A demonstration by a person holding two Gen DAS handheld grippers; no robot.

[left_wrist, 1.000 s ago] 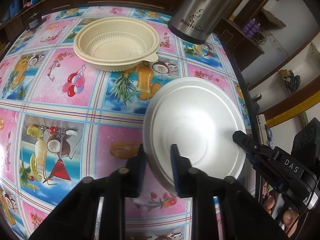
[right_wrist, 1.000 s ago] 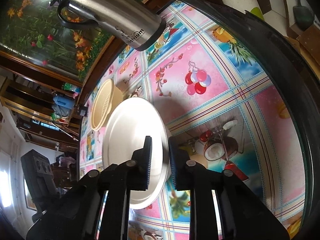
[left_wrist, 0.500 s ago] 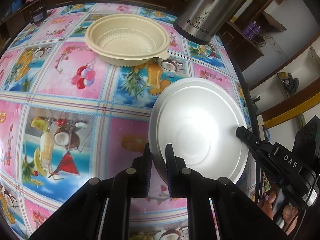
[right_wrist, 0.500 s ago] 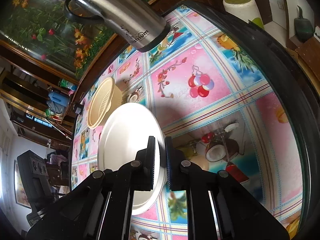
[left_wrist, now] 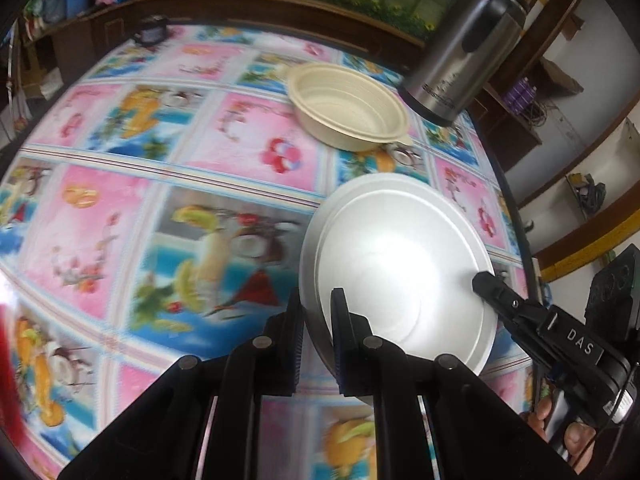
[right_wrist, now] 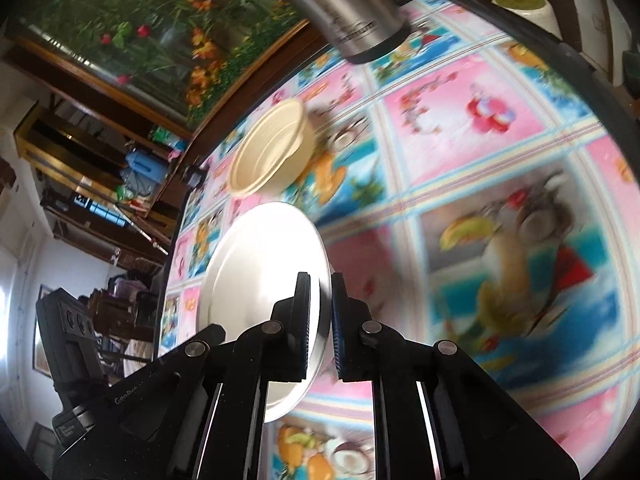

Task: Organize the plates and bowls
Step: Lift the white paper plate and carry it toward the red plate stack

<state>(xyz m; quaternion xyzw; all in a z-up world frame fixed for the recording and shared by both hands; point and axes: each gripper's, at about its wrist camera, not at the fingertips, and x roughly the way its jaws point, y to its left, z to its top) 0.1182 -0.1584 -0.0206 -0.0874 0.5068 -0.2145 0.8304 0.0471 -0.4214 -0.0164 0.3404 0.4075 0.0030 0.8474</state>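
The cream bowl point(left_wrist: 349, 106) sits empty beyond both claws, near the flask point(left_wrist: 460, 52), while the left claw point(left_wrist: 316, 320) and right claw point(right_wrist: 320, 312), each pinched tight, grip opposite rims of the white plate point(left_wrist: 400, 268).

A round bench point(left_wrist: 120, 220) fills most of the left wrist view, covered in a glossy cloth of pink and blue squares printed with fruit, drinks and flowers. At the upper right of that frame a steel flask point(left_wrist: 460, 64) with a black lid and handle stands near the bench's dark edge. Behind it runs a flower painting point(right_wrist: 132, 28) in a wooden frame. In the right wrist view a white cylinder with a green top point(right_wrist: 524, 6) sits at the upper right.
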